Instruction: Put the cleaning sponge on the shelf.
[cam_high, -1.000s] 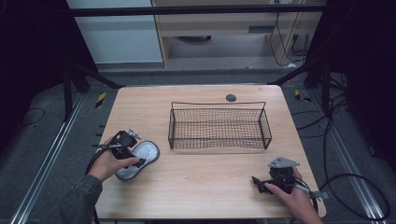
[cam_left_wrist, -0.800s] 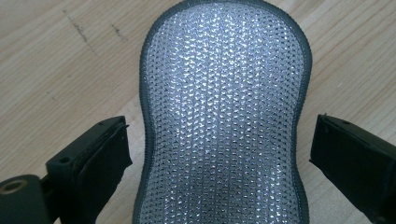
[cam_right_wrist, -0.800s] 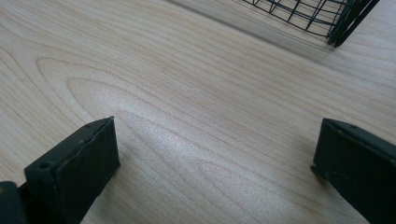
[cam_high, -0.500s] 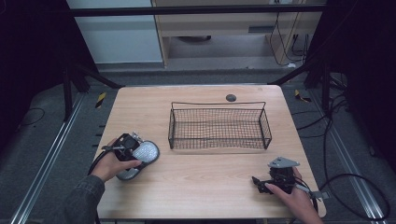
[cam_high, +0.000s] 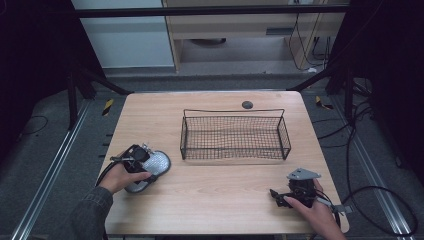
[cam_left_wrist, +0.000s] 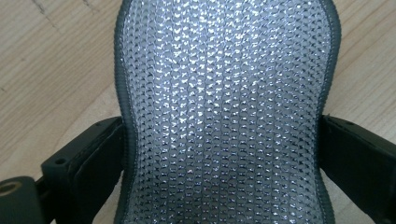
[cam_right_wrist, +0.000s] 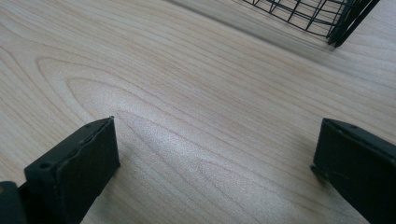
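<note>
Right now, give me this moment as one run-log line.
left tongs: jaws astride silver mesh pad, contact unclear | right tongs: open, nothing between jaws, over table | wire basket: empty

The high view looks down from above the near edge of the pale wooden desk (cam_high: 215, 200); both gripper views sit close above that desk, the right sharing the black wire basket (cam_right_wrist: 322, 14).

Silver glittering scale-patterned insole (cam_left_wrist: 224, 116) with grey edging, black wire basket (cam_high: 234, 135), pale wood-grain table (cam_high: 220, 195).
</note>
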